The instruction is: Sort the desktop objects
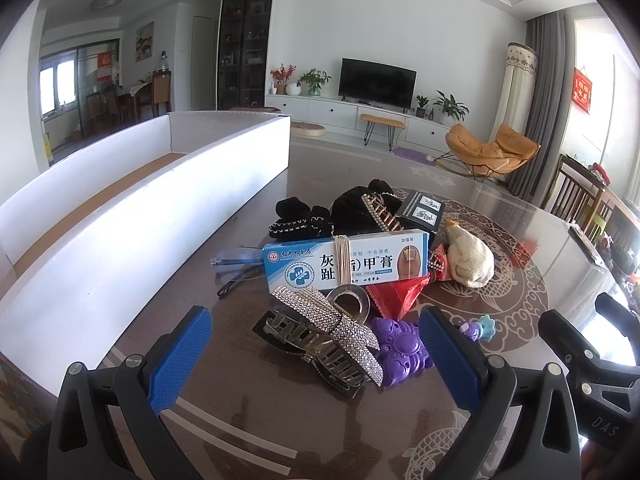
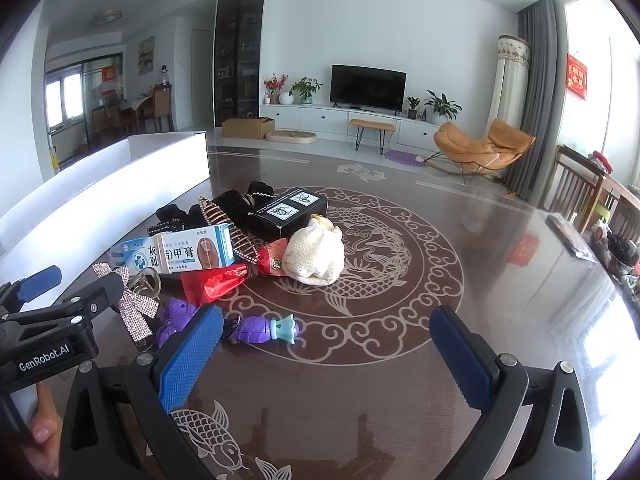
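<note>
A pile of small objects lies on the dark patterned table (image 2: 400,280). It holds a blue-white nail cream box (image 1: 346,262), a rhinestone bow hair claw (image 1: 324,332), a purple toy (image 1: 400,350), a red wrapper (image 1: 396,294), a cream cloth pouch (image 2: 316,252), a black box (image 2: 288,210), black velvet hair pieces (image 1: 352,208) and glasses (image 1: 236,264). My left gripper (image 1: 316,356) is open, its jaws either side of the bow claw and just short of it. My right gripper (image 2: 326,356) is open and empty above bare table, right of a purple-and-teal toy (image 2: 262,330).
A long white divided tray (image 1: 140,208) stands left of the pile, also in the right wrist view (image 2: 120,188). The table's right edge carries dark clutter (image 2: 616,248). The other gripper shows at each view's edge (image 1: 580,352).
</note>
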`<action>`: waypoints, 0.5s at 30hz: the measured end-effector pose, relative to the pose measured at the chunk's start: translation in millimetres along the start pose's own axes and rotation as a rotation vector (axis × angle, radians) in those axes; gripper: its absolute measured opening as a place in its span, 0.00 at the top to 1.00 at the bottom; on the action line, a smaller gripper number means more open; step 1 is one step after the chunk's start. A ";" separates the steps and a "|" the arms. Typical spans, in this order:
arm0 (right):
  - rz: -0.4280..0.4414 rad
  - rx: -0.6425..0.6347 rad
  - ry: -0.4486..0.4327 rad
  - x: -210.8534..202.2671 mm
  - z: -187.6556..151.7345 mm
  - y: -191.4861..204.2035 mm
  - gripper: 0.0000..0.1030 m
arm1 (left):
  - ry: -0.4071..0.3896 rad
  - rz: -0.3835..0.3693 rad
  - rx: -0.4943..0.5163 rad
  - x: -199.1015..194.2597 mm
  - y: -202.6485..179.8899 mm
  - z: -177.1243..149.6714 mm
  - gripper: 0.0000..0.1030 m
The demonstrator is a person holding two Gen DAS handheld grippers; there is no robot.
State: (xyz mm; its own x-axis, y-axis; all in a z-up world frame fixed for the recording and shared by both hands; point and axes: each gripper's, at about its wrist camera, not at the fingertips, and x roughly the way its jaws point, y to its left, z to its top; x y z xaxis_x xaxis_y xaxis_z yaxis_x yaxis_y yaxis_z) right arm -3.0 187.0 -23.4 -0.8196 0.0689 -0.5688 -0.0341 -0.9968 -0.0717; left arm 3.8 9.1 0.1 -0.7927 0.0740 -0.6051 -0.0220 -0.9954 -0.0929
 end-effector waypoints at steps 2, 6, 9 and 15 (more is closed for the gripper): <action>0.000 0.000 0.000 0.0 0.1 0.1 0.00 | 0.000 0.001 0.000 0.0 0.0 0.0 0.00; 0.003 0.001 0.000 -1.0 0.8 0.1 0.00 | 0.004 0.000 -0.003 0.1 0.7 0.1 0.00; 0.004 0.001 0.001 -0.5 0.8 1.4 0.00 | 0.004 0.000 0.000 0.0 -0.3 -0.2 0.00; 0.010 0.002 0.007 -0.3 -1.2 1.5 0.00 | 0.007 0.000 0.000 -0.1 -0.4 -0.7 0.00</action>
State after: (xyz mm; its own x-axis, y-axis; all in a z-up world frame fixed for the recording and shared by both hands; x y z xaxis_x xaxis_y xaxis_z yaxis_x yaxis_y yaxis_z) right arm -2.1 185.6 -24.4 -0.8159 0.0592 -0.5752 -0.0273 -0.9976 -0.0639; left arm 4.3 9.5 -0.4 -0.7883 0.0748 -0.6107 -0.0220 -0.9954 -0.0934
